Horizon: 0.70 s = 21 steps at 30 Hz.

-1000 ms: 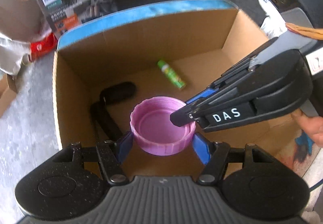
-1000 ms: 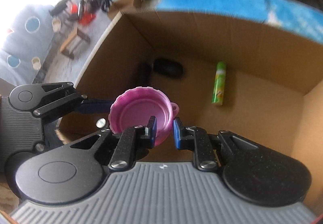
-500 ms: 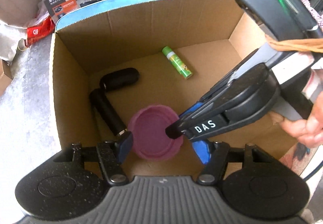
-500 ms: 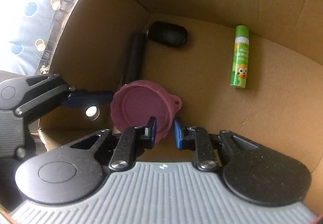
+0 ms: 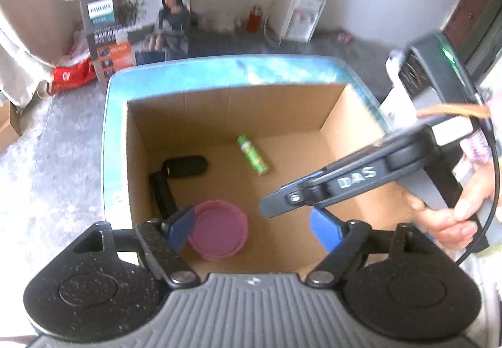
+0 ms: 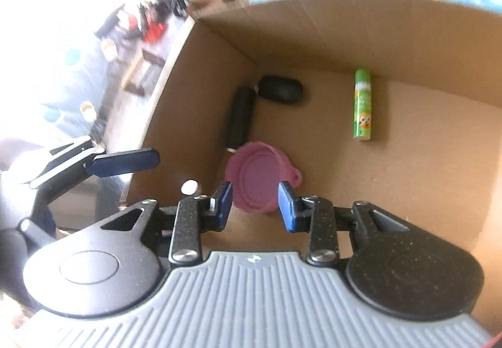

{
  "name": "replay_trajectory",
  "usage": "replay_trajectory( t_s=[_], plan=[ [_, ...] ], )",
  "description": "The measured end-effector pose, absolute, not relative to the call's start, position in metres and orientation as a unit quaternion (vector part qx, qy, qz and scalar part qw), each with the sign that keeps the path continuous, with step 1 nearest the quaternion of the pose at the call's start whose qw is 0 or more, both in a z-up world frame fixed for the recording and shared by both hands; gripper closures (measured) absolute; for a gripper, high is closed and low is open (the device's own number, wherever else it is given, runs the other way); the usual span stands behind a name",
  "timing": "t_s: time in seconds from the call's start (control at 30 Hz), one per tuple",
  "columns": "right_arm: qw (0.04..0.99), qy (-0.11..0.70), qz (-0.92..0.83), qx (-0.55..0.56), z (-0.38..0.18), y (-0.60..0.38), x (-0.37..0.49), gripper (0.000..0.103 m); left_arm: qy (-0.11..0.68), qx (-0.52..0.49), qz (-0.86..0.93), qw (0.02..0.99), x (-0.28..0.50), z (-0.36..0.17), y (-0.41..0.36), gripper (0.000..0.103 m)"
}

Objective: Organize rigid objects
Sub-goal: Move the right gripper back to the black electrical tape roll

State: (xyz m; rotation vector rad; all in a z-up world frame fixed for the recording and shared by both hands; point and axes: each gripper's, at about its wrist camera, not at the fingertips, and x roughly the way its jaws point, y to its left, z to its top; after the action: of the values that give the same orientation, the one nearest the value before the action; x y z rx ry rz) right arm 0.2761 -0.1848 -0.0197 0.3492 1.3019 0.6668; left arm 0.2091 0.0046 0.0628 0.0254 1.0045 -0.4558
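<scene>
The pink lid (image 5: 218, 233) now lies on the floor of the cardboard box (image 5: 219, 116), near the front left corner. One second ago it was held above the box floor between the left gripper's pads, with the right gripper pinching its rim. Both have let go. The left gripper (image 5: 252, 227) has just been opening; its jaws stand wide apart with nothing clamped, and it has lifted clear of the lid. The right gripper (image 6: 254, 203) has also just been opening; its jaws stand a little apart, and the lid seen between them lies lower down on the box floor, untouched.

Judgement: the placement of this item is complete, and both grippers are free for the next item.

Materials and shapes:
- Pink lid: rigid moulded plastic, round, shallow, ribbed rim, with a small tab on one side.
- Green tube (image 6: 362, 103): smooth printed cylinder, lying flat near the far wall.
- Black cylinder (image 6: 240, 116) and black oval case (image 6: 281, 89): matte, dark, touching at the left rear corner.
- Box: plain corrugated card inside, blue printed rim.
</scene>
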Motion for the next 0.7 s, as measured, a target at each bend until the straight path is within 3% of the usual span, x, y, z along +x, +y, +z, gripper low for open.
replay_trajectory(
  t_s=[0.43,0.7],
  plan=[
    [0.846,0.399,0.281,0.216,0.069,-0.283,0.132,0.062,0.396,-0.027,-0.232,0.888,0.112,0.091,0.007,0.014],
    [0.855,0.363,0.276,0.247,0.018,-0.287,0.031,0.061,0.438,0.055,-0.199,0.875,0.056,0.023,-0.007,0.013]
  ],
)
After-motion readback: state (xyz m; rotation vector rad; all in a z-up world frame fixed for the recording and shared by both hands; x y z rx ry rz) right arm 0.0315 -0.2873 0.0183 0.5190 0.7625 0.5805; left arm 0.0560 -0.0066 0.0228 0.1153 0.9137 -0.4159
